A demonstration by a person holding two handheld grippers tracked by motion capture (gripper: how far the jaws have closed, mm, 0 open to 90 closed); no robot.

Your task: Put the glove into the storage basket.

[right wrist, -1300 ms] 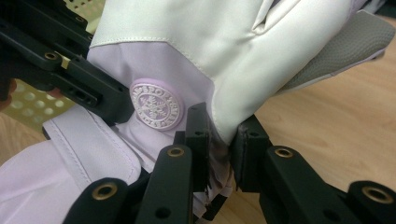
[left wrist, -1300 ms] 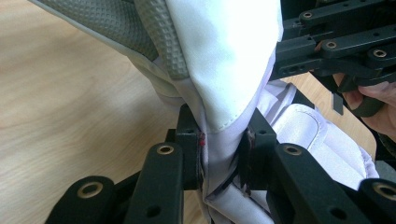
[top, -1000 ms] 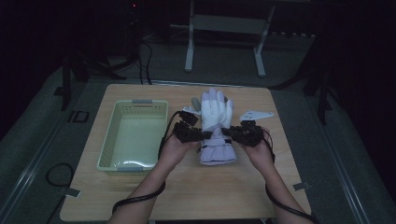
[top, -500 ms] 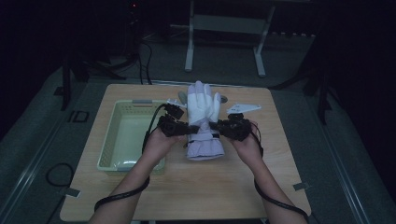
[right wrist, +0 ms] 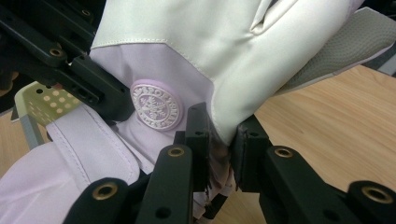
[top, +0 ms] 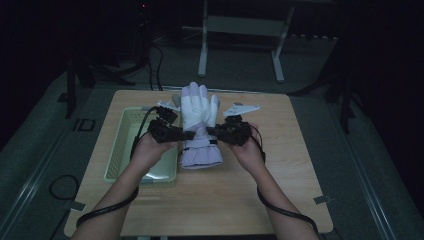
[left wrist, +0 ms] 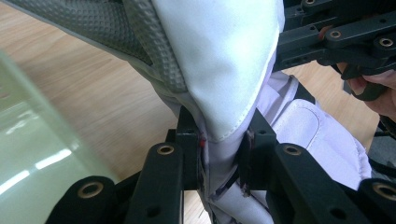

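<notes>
A white and lilac winter glove (top: 199, 125) is held up off the wooden table (top: 225, 185), fingers pointing away from the person. My left gripper (top: 186, 134) pinches the glove's left side at the wrist, and my right gripper (top: 212, 131) pinches its right side. In the left gripper view the jaws are shut on lilac fabric of the glove (left wrist: 219, 93), just below the white panel. Under a round snowflake badge (right wrist: 156, 104) in the right gripper view, the jaws clamp the edge of the glove (right wrist: 205, 51). The glove's cuff hangs down toward the table.
A pale green tray (top: 127, 145) sits on the table's left half, right beside my left hand. Beyond the table stand a metal frame (top: 240, 30) and cables on the floor. Bare wood lies to the right and in front of the glove.
Both grippers have carried the glove leftward, closer to the green tray, and lifted it a little. Their hold on the glove is unchanged.
</notes>
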